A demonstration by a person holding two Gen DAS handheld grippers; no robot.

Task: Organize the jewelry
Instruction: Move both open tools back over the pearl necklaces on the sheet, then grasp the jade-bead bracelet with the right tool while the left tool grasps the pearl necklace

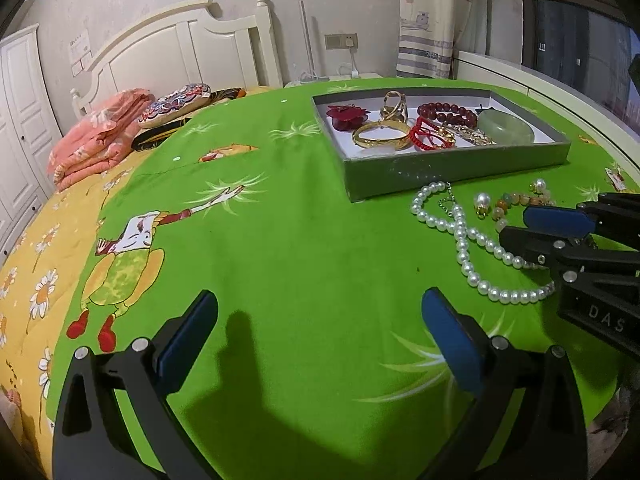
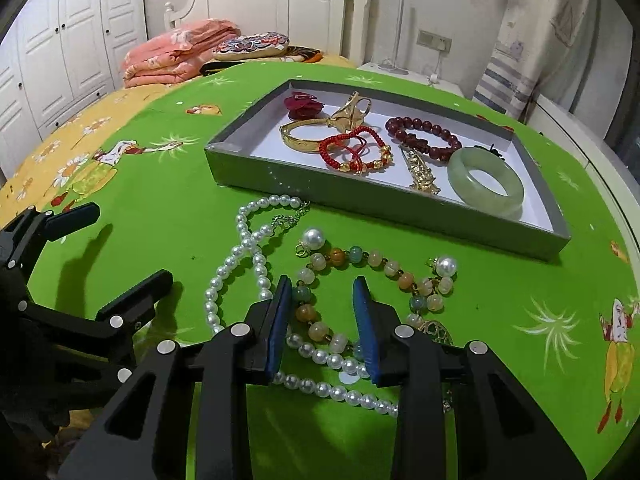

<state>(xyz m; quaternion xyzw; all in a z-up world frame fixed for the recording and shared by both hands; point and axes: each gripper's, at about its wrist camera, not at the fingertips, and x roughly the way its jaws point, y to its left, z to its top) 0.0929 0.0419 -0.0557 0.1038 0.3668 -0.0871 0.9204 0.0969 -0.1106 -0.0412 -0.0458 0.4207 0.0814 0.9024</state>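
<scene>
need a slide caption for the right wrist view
Right tool open over multicolored bead strand and pearl necklace, beside jewelry tray.

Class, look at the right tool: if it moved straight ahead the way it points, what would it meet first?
Probably the multicolored bead strand lying between the open right tool fingers; beyond it, the grey tray. Depth is uncertain.

pearl necklace [image 2: 256, 264] — near end under the right hand-held gripper [image 2: 326, 320], gold pendant [image 2: 434, 330] half hidden
</scene>
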